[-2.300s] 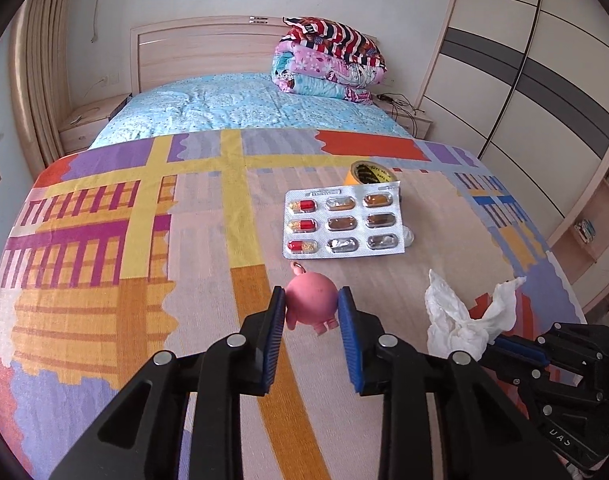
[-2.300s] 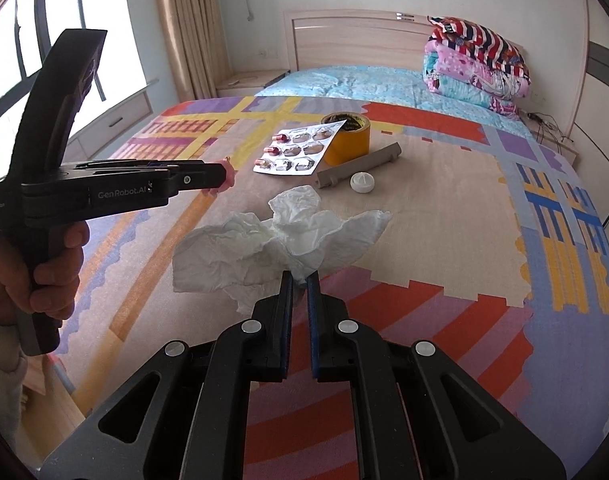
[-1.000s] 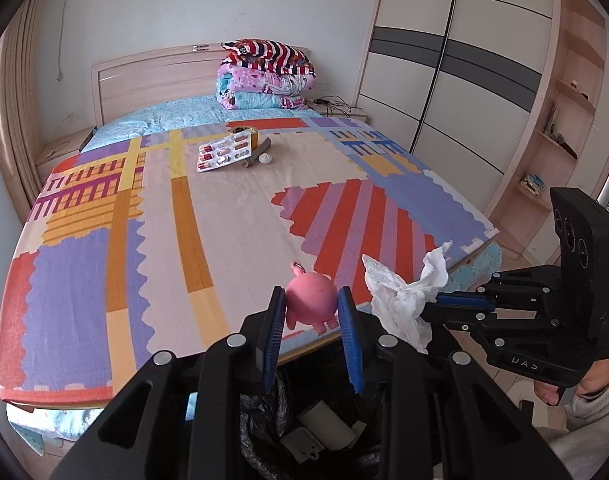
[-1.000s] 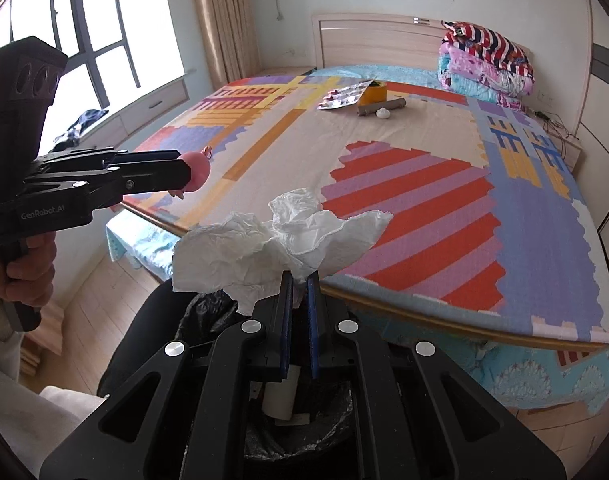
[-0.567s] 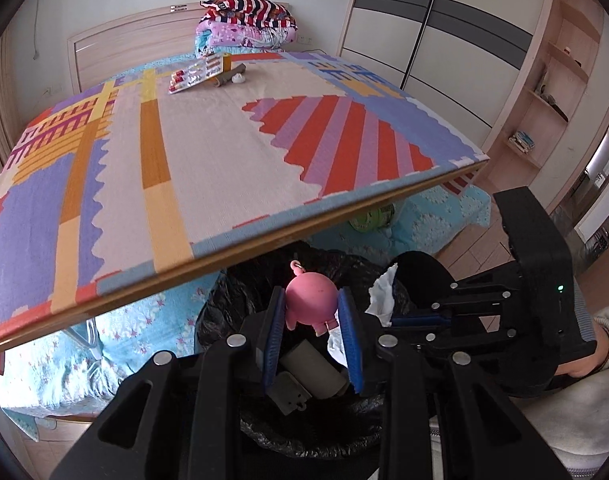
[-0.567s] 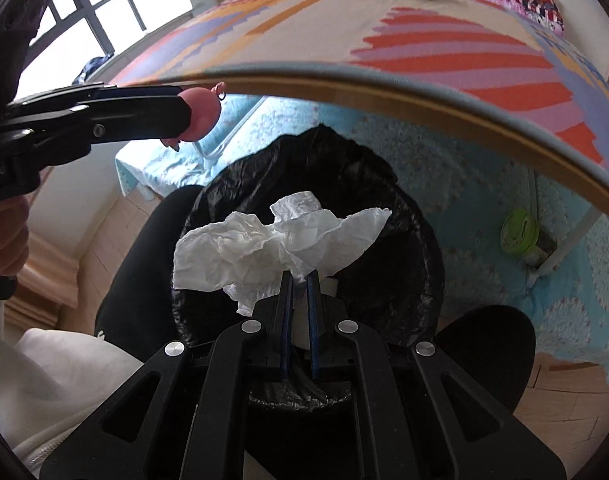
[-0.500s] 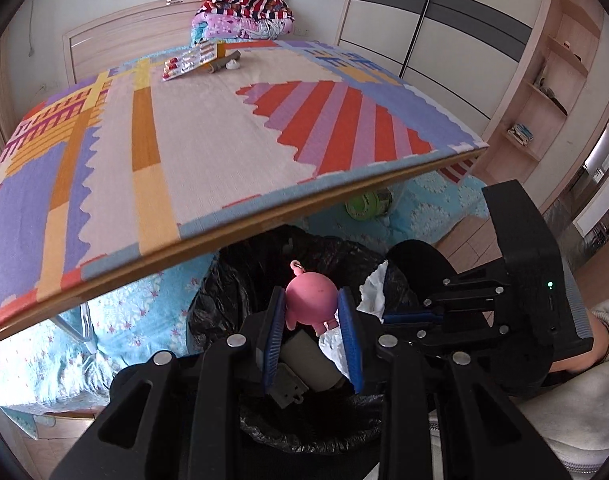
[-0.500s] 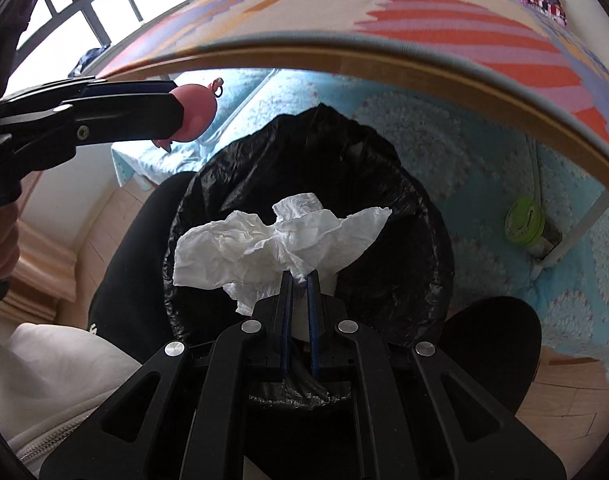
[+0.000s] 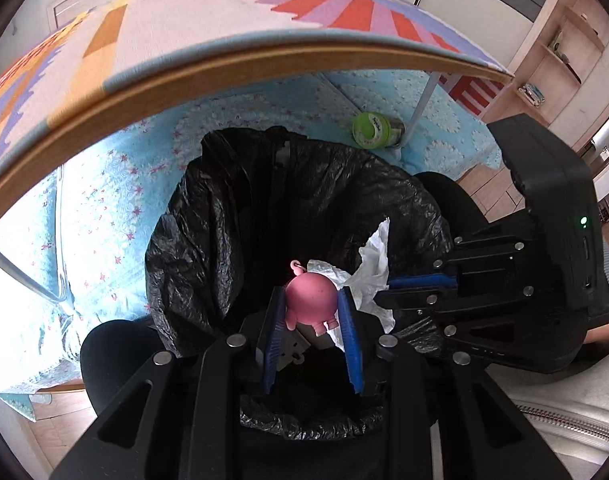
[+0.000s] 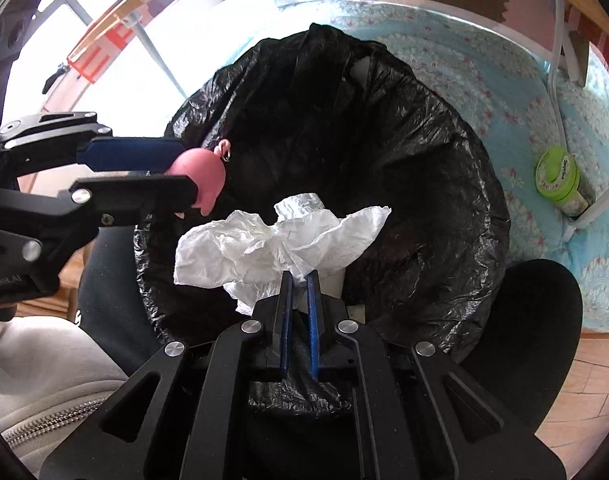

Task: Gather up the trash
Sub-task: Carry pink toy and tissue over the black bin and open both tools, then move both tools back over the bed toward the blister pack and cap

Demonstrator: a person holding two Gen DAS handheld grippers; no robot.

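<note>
Left wrist view: the left gripper point(image 9: 310, 312) points steeply down into a bin point(image 9: 208, 240) lined with crinkled, glossy black plastic. Its blue ribbed pads clamp a smooth, round pink pig point(image 9: 310, 296) by the flanks; the pig's stubby legs face the camera and a small metal ring sticks from its far end. It hangs over the bin's mouth, not touching the liner. Just to its right a crumpled white tissue point(image 9: 370, 268) juts from the right gripper point(image 9: 388, 292), which reaches in sideways from the right rim. Above, the curved wooden edge of a board point(image 9: 224, 76) carries a foam mat point(image 9: 184, 8) of coloured stripes. A green round tub point(image 9: 370, 130) lies on the flowered blue sheet point(image 9: 116, 184) beyond the bin.

Right wrist view: the right gripper point(image 10: 298, 280) aims down over the bin's point(image 10: 444, 160) near rim, its narrow blue pads pinched on the tissue's point(image 10: 272, 244) thin, wrinkled folds, which fan out left and right above the opening. A pale cylinder point(image 10: 300, 202) shows inside the bin behind the tissue. The left gripper point(image 10: 184, 176) comes in level from the left rim, closed on the pig point(image 10: 202, 176). The green tub point(image 10: 558, 178) sits at the right, by a white leg point(image 10: 600, 204).
</note>
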